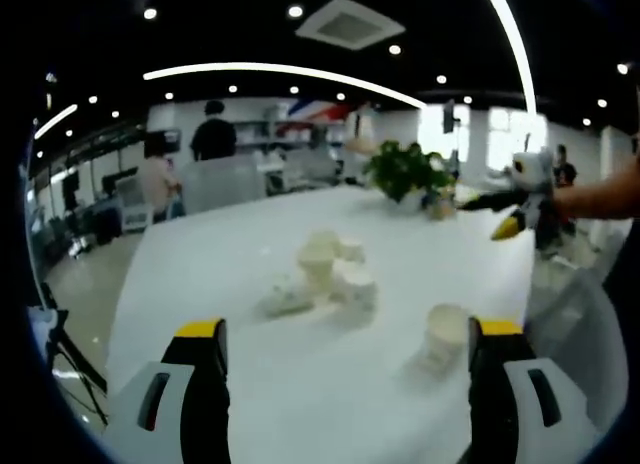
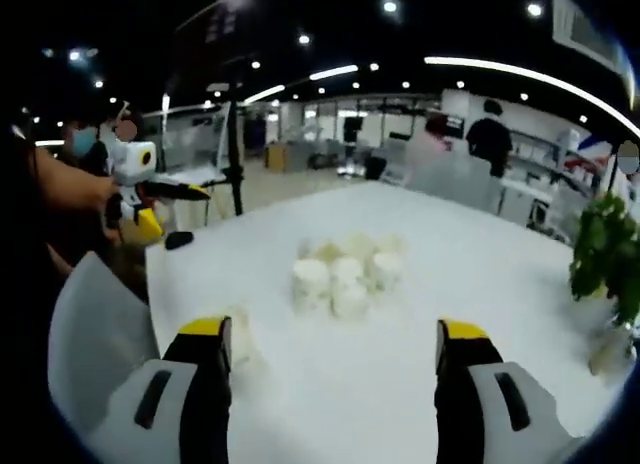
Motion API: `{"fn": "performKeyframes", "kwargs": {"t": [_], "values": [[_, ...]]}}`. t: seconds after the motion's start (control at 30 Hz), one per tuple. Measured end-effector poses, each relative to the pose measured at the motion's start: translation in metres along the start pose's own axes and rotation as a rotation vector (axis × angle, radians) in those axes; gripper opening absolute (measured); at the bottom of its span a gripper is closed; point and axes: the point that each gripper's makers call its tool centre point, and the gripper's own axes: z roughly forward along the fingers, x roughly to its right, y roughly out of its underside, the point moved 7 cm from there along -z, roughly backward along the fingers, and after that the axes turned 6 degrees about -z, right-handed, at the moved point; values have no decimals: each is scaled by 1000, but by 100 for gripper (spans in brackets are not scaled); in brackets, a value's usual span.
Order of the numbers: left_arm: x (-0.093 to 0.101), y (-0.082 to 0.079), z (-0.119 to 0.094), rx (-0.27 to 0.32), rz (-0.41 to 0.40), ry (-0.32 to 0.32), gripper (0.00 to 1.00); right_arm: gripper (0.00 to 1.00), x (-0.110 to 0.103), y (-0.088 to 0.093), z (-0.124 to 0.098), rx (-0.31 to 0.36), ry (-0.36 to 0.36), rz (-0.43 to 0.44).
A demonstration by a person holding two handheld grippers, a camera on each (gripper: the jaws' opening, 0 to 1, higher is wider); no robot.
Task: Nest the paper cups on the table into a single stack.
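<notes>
The cups (image 1: 325,274) sit bunched mid-worktop (image 1: 230,244), dead ahead of both tongs and well apart from each, most upright and one at the bunch's near-left edge seemingly on its side. One stray cup (image 1: 442,336) stands alone just beside the left tongs' (image 1: 345,349) right jaw, likely the nearest first pick. Left tongs and right tongs (image 2: 330,349) are both spread, holding nothing.

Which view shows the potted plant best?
The left gripper view: the potted plant sits whole near the table's far edge, leaves and pot both visible, though blurry. In the right gripper view the plant is cut off at the picture's right edge, so only part of it shows.
</notes>
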Motion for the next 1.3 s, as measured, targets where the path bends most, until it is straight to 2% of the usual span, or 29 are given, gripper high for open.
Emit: {"fn": "performKeyframes", "kwargs": {"t": [0.13,0.27,0.33,0.6,0.8,0.93,1.1,1.3], "values": [[2,-1,1,9,-21,-21,98,87,2,12,-8,0,20,18],[3,0,3,26,-24,-33,98,95,6,18,-11,0,32,5],[3,2,5,27,-16,-32,98,100,8,17,-11,26,32,7],[-6,11,12,-15,-3,-13,98,100,13,21,-14,-22,37,-11],[-15,7,23,-50,56,21,98,100,13,19,-16,-17,40,-12],[-21,-2,34,-91,125,55,98,100,15,18,-16,-13,48,-5],[-32,-17,49,-101,127,82,98,100,14,19,-15,-15,40,3],[-40,-24,69,-165,173,117,98,100,13,22,-14,-23,36,11]]}}
